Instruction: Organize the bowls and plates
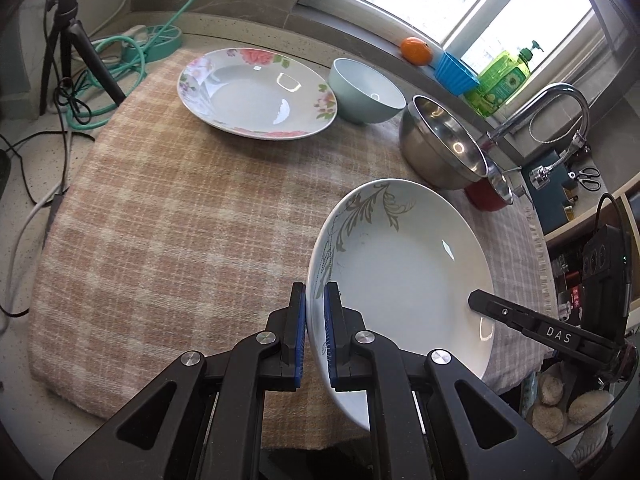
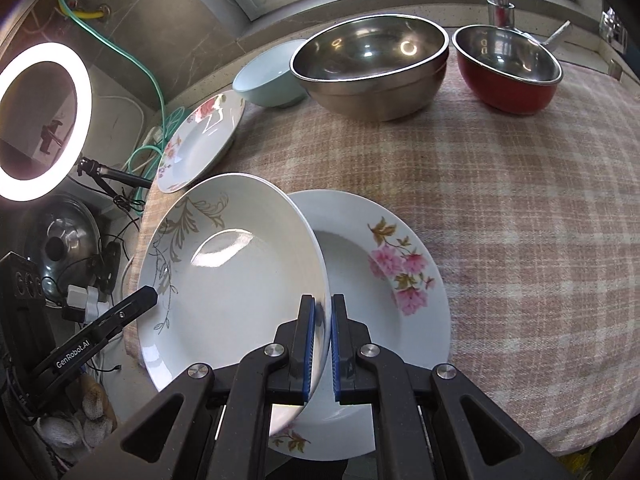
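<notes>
A white deep plate with a grey-olive leaf pattern (image 1: 400,272) (image 2: 240,272) hangs tilted above the plaid cloth. My left gripper (image 1: 316,292) is shut on its left rim, and my right gripper (image 2: 323,300) is shut on the opposite rim. Under it lies a plate with pink flowers (image 2: 384,280). A second floral plate (image 1: 256,92) (image 2: 200,140) sits at the back left. Beside that plate stand a pale blue bowl (image 1: 368,92) (image 2: 268,80), a steel bowl (image 1: 444,148) (image 2: 372,64) and a red bowl (image 1: 488,196) (image 2: 508,76).
The plaid cloth (image 1: 160,200) covers the counter. A ring light (image 2: 44,120) on a tripod (image 1: 72,48), cables and a green hose (image 1: 132,60) crowd the left. An orange (image 1: 416,51), a blue cup (image 1: 454,72), a soap bottle (image 1: 504,76) and a faucet (image 1: 560,96) line the window side.
</notes>
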Demonstrator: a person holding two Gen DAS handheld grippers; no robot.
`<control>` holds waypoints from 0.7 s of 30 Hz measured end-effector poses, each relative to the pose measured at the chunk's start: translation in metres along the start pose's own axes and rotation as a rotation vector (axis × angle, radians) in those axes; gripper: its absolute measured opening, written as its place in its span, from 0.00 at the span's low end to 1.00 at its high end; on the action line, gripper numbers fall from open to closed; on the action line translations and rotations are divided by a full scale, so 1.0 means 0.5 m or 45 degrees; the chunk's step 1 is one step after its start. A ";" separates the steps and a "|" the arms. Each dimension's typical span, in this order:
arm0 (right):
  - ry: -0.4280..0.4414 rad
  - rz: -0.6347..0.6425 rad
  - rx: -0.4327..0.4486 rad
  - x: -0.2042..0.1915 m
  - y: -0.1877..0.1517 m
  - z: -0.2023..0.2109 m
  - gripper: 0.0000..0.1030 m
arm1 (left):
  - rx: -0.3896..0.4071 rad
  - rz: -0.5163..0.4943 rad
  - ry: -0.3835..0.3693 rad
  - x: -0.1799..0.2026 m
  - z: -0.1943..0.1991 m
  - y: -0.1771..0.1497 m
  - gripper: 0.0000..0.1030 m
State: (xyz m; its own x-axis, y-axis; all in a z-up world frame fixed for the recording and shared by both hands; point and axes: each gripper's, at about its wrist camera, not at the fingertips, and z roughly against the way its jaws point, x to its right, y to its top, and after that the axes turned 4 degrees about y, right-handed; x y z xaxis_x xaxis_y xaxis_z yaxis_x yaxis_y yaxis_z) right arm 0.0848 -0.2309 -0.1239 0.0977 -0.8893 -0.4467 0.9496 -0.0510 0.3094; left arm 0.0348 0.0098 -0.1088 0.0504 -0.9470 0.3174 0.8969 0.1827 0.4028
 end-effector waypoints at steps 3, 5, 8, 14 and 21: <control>-0.010 -0.019 0.000 0.019 -0.004 0.004 0.07 | -0.016 -0.017 -0.005 0.015 -0.010 -0.002 0.07; -0.016 -0.032 -0.001 0.031 -0.007 0.006 0.07 | -0.025 -0.028 -0.007 0.024 -0.016 -0.004 0.07; -0.022 -0.046 -0.002 0.049 -0.011 0.010 0.07 | -0.037 -0.040 -0.010 0.035 -0.024 -0.005 0.07; -0.034 -0.070 -0.005 0.073 -0.017 0.009 0.07 | -0.054 -0.070 -0.006 0.054 -0.040 -0.006 0.07; -0.037 -0.083 -0.010 0.089 -0.022 0.007 0.07 | -0.067 -0.074 -0.005 0.060 -0.049 -0.009 0.07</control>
State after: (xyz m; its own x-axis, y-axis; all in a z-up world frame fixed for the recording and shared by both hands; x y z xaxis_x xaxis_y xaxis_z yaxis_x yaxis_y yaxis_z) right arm 0.0774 -0.2714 -0.1443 0.0269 -0.8969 -0.4415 0.9560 -0.1059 0.2735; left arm 0.0429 -0.0259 -0.1220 -0.0041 -0.9546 0.2978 0.9202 0.1130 0.3749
